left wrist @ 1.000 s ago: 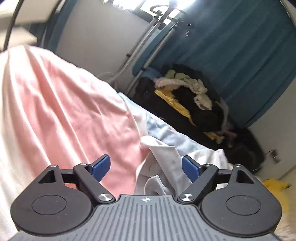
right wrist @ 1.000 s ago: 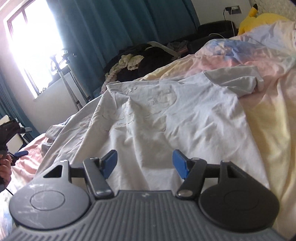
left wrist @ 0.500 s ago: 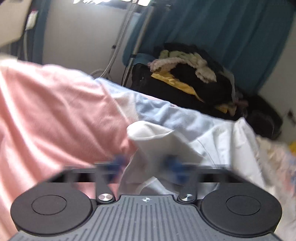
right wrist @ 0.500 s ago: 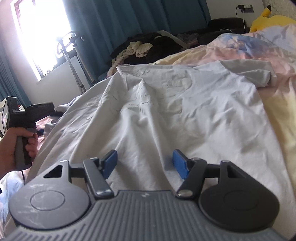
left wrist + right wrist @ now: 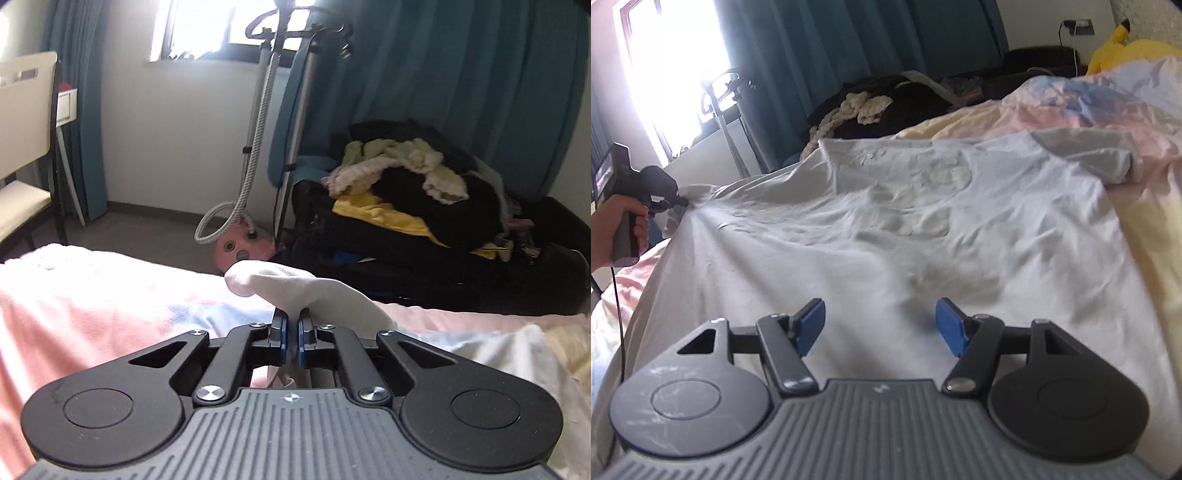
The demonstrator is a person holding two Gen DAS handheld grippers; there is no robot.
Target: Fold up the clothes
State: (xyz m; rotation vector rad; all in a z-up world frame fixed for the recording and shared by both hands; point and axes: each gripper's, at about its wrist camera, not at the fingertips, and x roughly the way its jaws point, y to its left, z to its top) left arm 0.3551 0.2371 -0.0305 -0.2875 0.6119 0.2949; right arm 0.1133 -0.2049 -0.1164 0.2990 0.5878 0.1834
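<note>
White T-shirt [image 5: 923,236] spread flat on bed [image 5: 1145,236], wrinkled, faint pale print on chest, grey sleeve [image 5: 1086,151] at far right. Left gripper [image 5: 291,325] jaws clamped on bunched white fabric at shirt's edge; fold stands up over blue pads. Right gripper [image 5: 881,326] jaws apart above shirt's near part, nothing between them. Right view alone shows whole shirt, plus hand [image 5: 613,229] on left gripper's handle. Left view alone shows garment steamer [image 5: 243,251], chair [image 5: 26,147], floor. Bedcover pastel pink, yellow, blue. Teal curtains [image 5: 443,74], bright window, clothes pile [image 5: 413,184] on dark suitcase, yellow plush [image 5: 1126,48].
</note>
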